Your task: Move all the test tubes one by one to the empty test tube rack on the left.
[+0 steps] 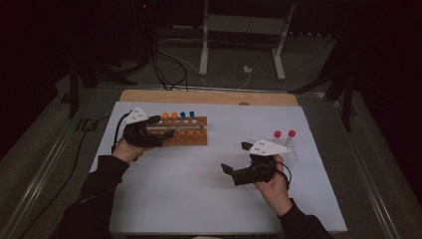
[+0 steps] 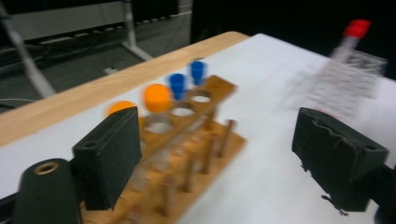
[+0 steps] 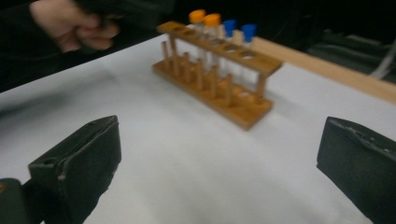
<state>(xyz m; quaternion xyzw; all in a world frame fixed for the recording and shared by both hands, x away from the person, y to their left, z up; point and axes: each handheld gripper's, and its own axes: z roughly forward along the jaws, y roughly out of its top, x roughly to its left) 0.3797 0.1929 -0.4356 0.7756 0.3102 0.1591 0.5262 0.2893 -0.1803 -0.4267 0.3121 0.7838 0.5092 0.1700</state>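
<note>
**Reaching at the wooden rack with both jaws parted**

Hovering at the left end of the wooden rack (image 1: 181,130), the left gripper (image 1: 160,127) pointed rightward along it, held in the person's left hand (image 1: 130,149), whose dark sleeve came up from the bottom edge. Its jaws stood wide with nothing between the pads; in the left gripper view the rack's near end lay just behind the left-hand jaw. The right gripper (image 1: 235,157) sat well apart from the rack, lower right on the sheet, aimed leftward, its jaws likewise spread wide and empty.

A white sheet (image 1: 199,194) covered the table (image 1: 209,96), whose wooden edge showed along the far side. Beyond it the room was dark, with cables on the floor and a pale metal frame (image 1: 244,30).

The rack stood upright, left of centre, carrying two orange-capped tubes (image 1: 169,117) and two blue-capped tubes (image 1: 187,115) in its back row, beside several open holes. Two red-capped tubes (image 1: 284,134) stood at the right in what seemed a clear holder, though blur left that uncertain.
</note>
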